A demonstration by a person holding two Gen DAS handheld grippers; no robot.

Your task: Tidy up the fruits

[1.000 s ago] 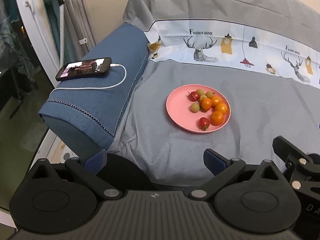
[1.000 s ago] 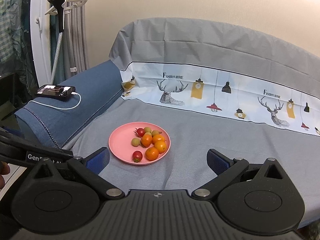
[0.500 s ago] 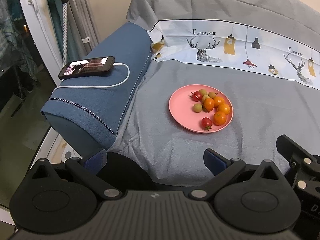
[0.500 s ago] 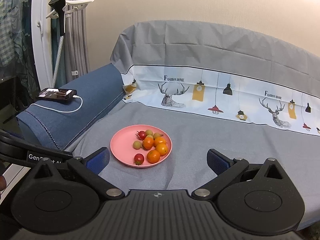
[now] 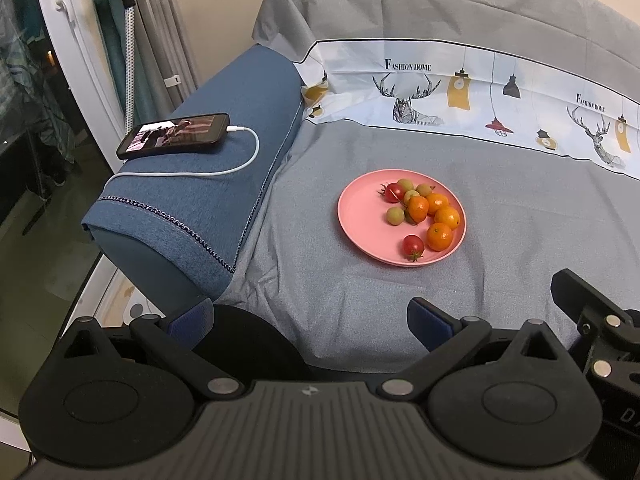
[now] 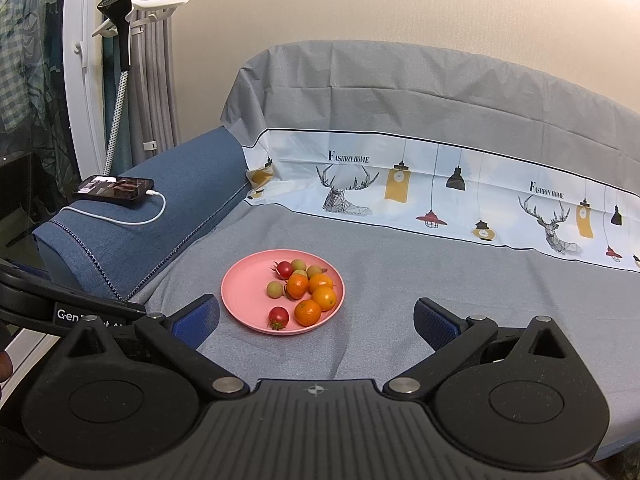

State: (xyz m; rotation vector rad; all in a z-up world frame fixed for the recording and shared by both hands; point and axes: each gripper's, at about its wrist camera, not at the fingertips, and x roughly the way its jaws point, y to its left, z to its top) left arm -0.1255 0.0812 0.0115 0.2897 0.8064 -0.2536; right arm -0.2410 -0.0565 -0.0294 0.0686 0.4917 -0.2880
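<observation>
A pink plate (image 5: pixel 360 216) (image 6: pixel 244 292) lies on the grey sofa cover and holds several small oranges (image 5: pixel 439 236) (image 6: pixel 307 312), red cherry tomatoes (image 5: pixel 413 245) (image 6: pixel 278 315) and pale green fruits (image 5: pixel 395 215) (image 6: pixel 274 289). My left gripper (image 5: pixel 310 316) is open and empty, hovering near the seat's front edge, short of the plate. My right gripper (image 6: pixel 316 318) is open and empty too, with the plate just beyond and left of the gap between its blue-padded fingers (image 6: pixel 434 322).
A phone (image 5: pixel 174 135) (image 6: pixel 113 189) with a white charging cable lies on the blue-covered armrest (image 5: pixel 192 200) at the left. The printed backrest cover (image 6: pixel 440 196) rises behind the seat. Part of the other gripper's body (image 5: pixel 592 320) shows at the right edge.
Both wrist views have drifted slightly: the plate now sits a little farther right and lower in each. Both grippers stay open and empty. The fruit has not moved.
</observation>
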